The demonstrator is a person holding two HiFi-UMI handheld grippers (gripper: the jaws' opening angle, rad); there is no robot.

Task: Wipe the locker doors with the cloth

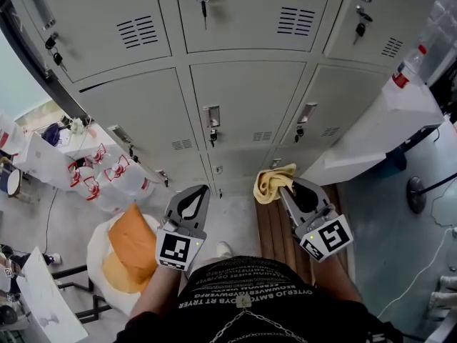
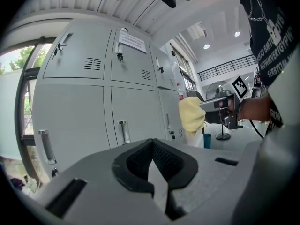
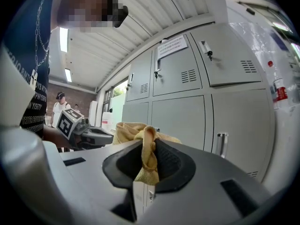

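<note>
Locker bank: grey steel, fills the head view from 9 through 12 to 3 o'clock. All visible doors are closed, with keys hanging in several locks. No streaks or damp patches show on any door.

Right gripper: sits at 4 o'clock from the head view's centre. Jaws are clamped on a fold of the yellow cloth. The rest of the cloth bunches above the jaw tips, in front of the lower doors and apart from them.

Left gripper: at 7 o'clock. Its own view shows the jaws pressed together with nothing between them.

Progress (judgement): the cloth is secured and aimed at the lockers, but no contact has been made. Wiping looks not yet begun, so every door remains to be done.

Writing:
- Paper notice on an upper door, at 1 o'clock in the right gripper view. Lines of print, too small to read.
- White bags at 9 o'clock carry red print, not legible.
- Bottle at 2 o'clock has a red label, unreadable.
- The pale lettering on the shirt can't be read with confidence.
</note>
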